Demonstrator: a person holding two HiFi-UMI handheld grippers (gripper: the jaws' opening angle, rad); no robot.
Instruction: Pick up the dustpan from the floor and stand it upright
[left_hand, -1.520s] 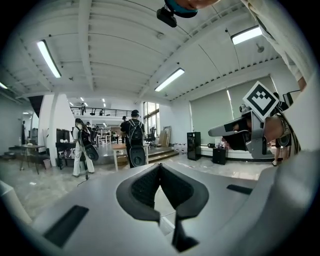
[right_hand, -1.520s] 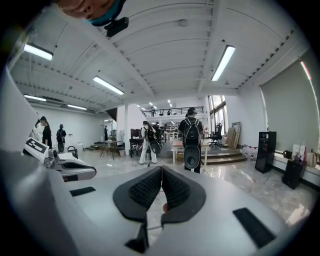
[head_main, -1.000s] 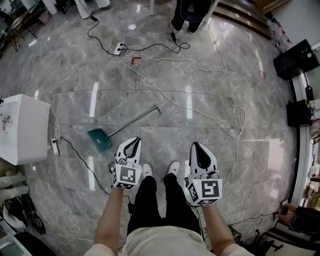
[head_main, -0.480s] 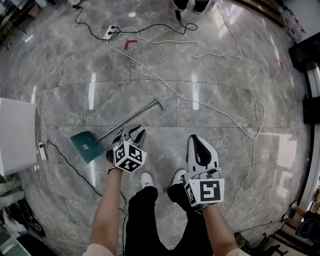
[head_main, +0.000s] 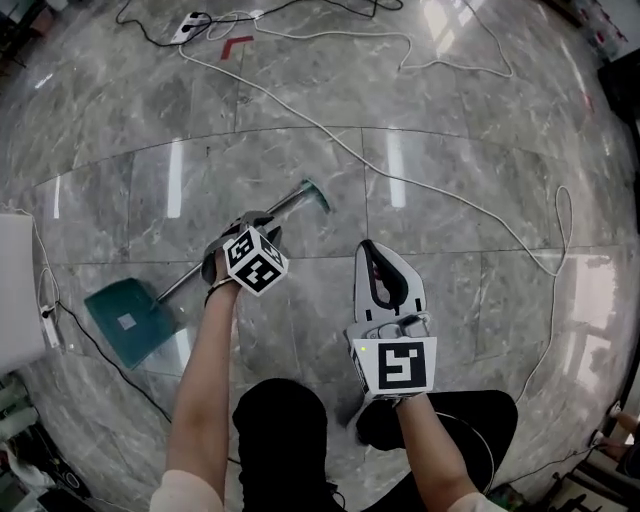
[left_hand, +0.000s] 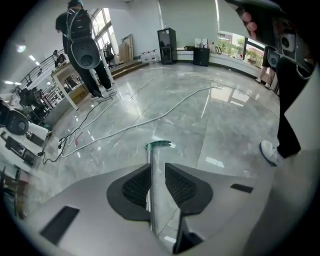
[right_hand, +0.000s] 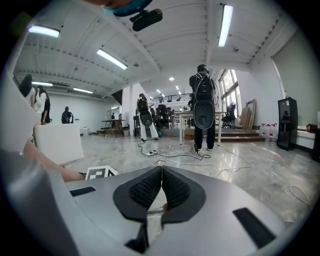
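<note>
A green dustpan (head_main: 125, 322) lies on the marble floor at the left of the head view, its long metal handle (head_main: 293, 202) slanting up and right to a green end cap (left_hand: 158, 145). My left gripper (head_main: 250, 228) is down at the handle's middle, jaws shut on the tube, which runs between the pads (left_hand: 136, 186) in the left gripper view. My right gripper (head_main: 378, 265) hangs to the right of the handle, apart from it, jaws shut with nothing between them (right_hand: 161, 186).
A white cable (head_main: 430, 190) snakes across the floor beyond the handle, and a power strip (head_main: 190, 20) lies at the top. A white box (head_main: 15, 290) stands at the left edge beside a black cable (head_main: 110, 365). People stand in the background (right_hand: 202, 107).
The left gripper has reached forward and down to the handle and closed round it. The view has tilted lower and the person is crouching. The right gripper stays shut beside it.
</note>
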